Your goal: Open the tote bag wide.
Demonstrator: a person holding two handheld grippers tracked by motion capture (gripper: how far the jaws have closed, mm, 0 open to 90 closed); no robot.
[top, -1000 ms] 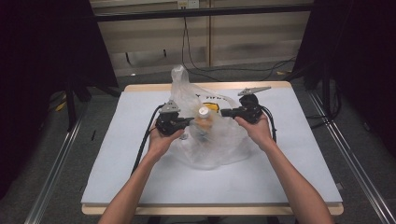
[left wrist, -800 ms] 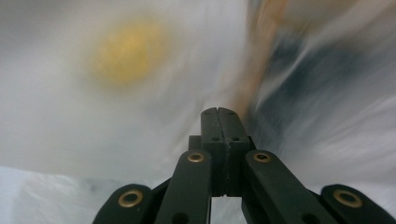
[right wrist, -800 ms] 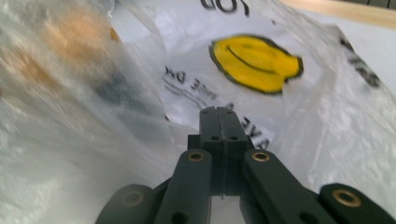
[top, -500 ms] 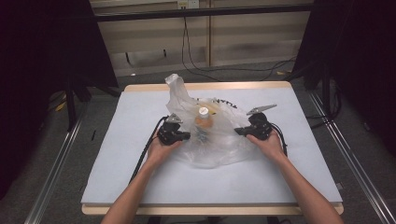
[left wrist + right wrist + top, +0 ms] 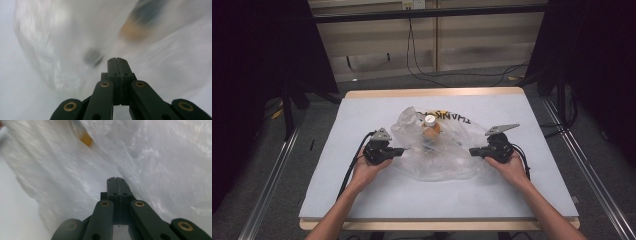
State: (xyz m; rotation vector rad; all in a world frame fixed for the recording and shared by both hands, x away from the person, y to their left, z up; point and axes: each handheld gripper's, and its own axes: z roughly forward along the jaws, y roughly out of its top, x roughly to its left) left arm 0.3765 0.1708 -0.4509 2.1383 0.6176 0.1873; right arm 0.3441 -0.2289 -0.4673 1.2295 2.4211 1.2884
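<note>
Bag [image 5: 439,150] lies mid-table [image 5: 362,195], bottle [image 5: 430,128] inside. Left gripper [image 5: 404,150] and right gripper [image 5: 471,151] have jaws closed, probably pinching its opposite edges; pull evenly outward so the plastic stays taut.

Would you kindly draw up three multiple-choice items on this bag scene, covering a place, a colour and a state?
1. Where is the bottle?
A. Inside the clear plastic bag
B. On the floor
C. At the table's near edge

2. What colour is the bottle's cap?
A. Red
B. White
C. Black

3. How do the jaws of the left gripper and right gripper stand?
A. Both wide open
B. One open, one shut
C. Both shut

Answers: 1 A, the bottle shows through the bag's film; 2 B, the high view shows a white top; 3 C, each gripper view shows its jaws pressed together.
</note>
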